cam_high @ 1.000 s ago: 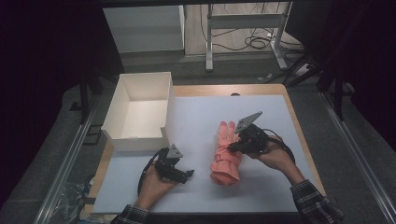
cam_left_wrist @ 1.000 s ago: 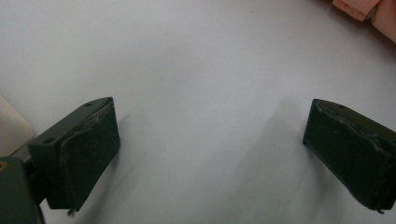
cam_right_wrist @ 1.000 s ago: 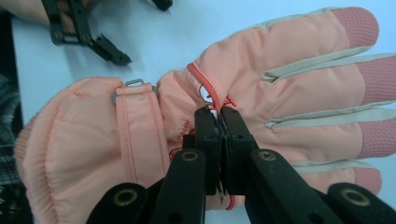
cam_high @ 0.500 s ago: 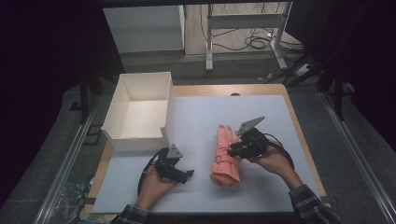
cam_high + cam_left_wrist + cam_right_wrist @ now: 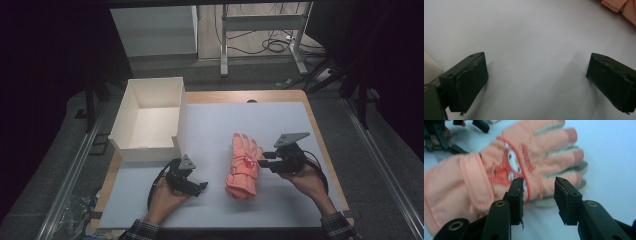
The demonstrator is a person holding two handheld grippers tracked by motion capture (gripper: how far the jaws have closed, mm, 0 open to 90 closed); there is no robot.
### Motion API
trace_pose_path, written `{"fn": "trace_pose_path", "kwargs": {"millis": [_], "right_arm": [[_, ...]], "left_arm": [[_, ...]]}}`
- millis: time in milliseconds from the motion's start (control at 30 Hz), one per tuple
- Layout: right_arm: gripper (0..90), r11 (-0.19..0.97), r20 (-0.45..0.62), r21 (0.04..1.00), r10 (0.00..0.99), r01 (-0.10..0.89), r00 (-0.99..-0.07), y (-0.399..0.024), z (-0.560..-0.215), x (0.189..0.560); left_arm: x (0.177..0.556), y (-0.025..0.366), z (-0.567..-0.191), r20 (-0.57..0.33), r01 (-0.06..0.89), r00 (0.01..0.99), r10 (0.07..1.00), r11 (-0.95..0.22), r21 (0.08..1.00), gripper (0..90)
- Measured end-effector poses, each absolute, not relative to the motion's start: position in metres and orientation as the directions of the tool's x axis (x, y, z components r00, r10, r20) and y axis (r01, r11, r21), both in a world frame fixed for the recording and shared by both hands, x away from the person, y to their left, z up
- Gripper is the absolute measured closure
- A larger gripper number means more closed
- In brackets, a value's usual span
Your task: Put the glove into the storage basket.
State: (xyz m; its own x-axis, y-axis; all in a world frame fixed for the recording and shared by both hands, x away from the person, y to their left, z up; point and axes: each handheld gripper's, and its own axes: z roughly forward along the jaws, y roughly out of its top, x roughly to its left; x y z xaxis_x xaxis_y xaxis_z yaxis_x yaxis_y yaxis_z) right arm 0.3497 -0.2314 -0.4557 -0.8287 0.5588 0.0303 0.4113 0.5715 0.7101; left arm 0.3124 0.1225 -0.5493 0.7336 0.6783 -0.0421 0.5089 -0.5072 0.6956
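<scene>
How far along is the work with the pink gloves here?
Done: the pink gloves lie stacked on the white mat. In hand: the right hand-held gripper, jaws just opening, sits at their edge with no grip. Left: the white box is empty, if it is the destination; the left hand-held gripper idles open.

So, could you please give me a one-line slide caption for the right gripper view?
Right tool, jaws apart, poised at the edge of a salmon-pink padded winter glove on the pale tabletop.

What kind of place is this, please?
Probably a lab or workshop set up for recording: a table with a white mat, a pink glove, a white box, loose cables on the floor, dark surroundings.
</scene>
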Motion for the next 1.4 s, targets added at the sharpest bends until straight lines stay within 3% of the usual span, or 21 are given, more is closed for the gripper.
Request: {"fn": "trace_pose_path", "kwargs": {"millis": [233, 533, 1400], "right_arm": [[66.2, 0.556, 0.036, 0.718, 0.572, 0.419, -0.819, -0.241, -0.479, 0.328], [82.5, 0.531, 0.112, 0.720, 0.546, 0.447, -0.830, -0.243, -0.511, 0.303], [83.1, 0.579, 0.098, 0.716, 0.470, 0.390, -0.877, -0.200, -0.530, 0.292]], "left_arm": [[0.313, 0.122, -0.549, -0.034, 0.503, 0.737, 0.675, -0.515, 0.694, 3.4], [0.313, 0.122, -0.549, -0.037, 0.505, 0.736, 0.676, -0.513, 0.694, 3.4], [0.311, 0.124, -0.548, -0.038, 0.508, 0.737, 0.675, -0.516, 0.690, 3.5]]}}
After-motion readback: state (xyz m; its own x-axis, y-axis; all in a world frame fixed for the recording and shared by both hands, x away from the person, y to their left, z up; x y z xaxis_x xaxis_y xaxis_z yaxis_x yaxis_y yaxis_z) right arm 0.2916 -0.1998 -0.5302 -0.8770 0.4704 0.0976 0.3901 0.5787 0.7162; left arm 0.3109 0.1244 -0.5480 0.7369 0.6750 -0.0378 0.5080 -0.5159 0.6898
